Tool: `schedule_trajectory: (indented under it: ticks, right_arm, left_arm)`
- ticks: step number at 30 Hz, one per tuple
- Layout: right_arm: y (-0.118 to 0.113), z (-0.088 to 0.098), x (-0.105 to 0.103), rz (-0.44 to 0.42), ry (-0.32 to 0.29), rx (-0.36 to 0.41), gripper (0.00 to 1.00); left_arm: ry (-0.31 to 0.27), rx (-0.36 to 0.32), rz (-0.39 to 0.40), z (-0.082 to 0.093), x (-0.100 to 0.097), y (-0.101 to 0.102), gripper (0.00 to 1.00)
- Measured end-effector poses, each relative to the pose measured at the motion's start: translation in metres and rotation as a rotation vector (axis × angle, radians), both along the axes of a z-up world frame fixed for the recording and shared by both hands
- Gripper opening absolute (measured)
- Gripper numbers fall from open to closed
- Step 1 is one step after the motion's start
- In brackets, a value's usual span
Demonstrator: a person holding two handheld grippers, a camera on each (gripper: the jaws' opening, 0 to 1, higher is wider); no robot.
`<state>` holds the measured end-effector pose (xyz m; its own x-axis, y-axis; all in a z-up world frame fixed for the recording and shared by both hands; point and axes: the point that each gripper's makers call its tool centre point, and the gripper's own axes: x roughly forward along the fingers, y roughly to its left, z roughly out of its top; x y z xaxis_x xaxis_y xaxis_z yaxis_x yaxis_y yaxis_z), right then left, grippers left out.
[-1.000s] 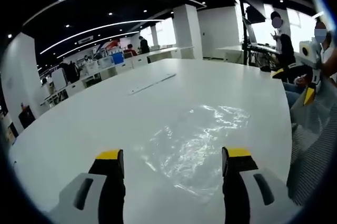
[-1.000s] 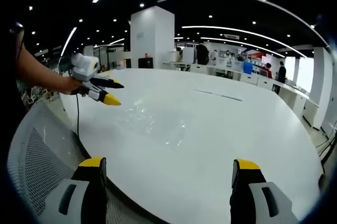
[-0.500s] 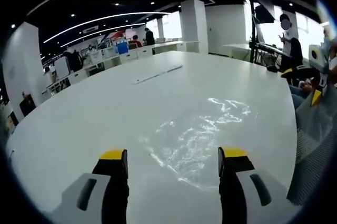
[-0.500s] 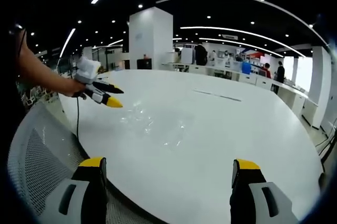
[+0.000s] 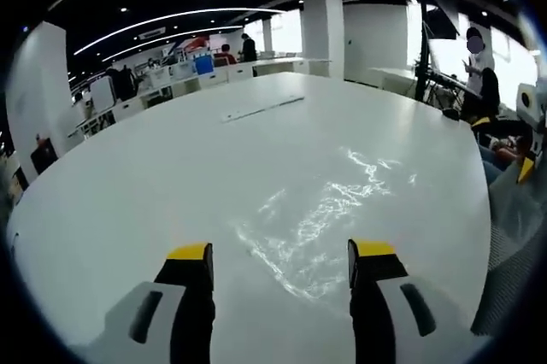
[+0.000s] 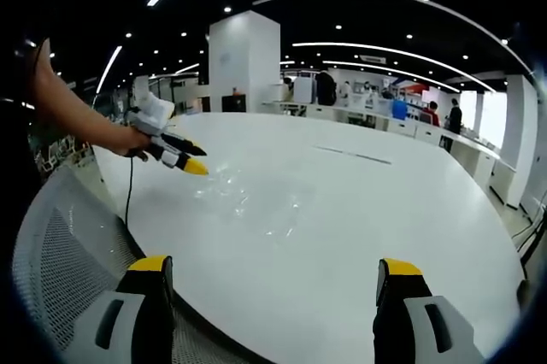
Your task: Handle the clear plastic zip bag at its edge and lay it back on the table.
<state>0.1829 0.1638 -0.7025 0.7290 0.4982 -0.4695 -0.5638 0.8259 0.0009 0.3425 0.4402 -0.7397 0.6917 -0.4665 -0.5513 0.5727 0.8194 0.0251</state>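
On the white desk [image 5: 128, 176] the clear bag [image 5: 325, 210] lies crumpled and flat, the left tool [image 5: 278, 253] hovers low just short of its near edge with jaws spread and empty, risking a slip off the thin film, while the right tool [image 6: 269, 270] waits well back, also spread.

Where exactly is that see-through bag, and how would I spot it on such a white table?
Start from the big white table and look at its near part, just beyond the left claw with its yellow tips. The clear plastic zip bag lies flat there. Its crinkled, shiny glints set it apart from the thin flat strip farther back.
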Motion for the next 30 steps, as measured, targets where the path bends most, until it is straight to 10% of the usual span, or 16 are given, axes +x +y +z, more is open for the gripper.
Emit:
schedule_trajectory:
  ticks: [30]
  right_arm:
    - [0.000, -0.002, -0.002, -0.002, 0.019, -0.008, 0.99]
  left_arm:
    - [0.080, 0.032, 0.045, -0.031, 0.004, 0.011, 0.42]
